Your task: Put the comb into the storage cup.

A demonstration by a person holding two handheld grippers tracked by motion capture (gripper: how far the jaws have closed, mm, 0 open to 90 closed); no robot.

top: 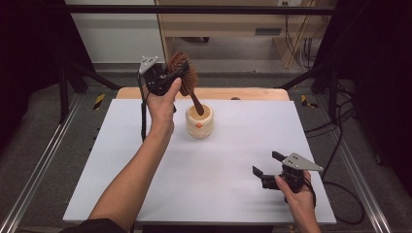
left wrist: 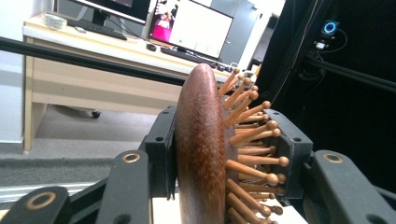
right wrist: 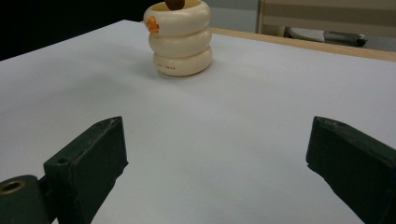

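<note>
Right gripper (top: 266,165): idling wide open. Left gripper (top: 171,76): clamping brush (top: 183,73) head, handle entering cup (top: 199,121) for upright storage.

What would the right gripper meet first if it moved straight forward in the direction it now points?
Probably the cream ringed holder. The right gripper has its jaws wide open with bare white tabletop between it and the holder, which stands a little to the left of the centre line, so a perfectly straight path might pass just beside it.
</note>
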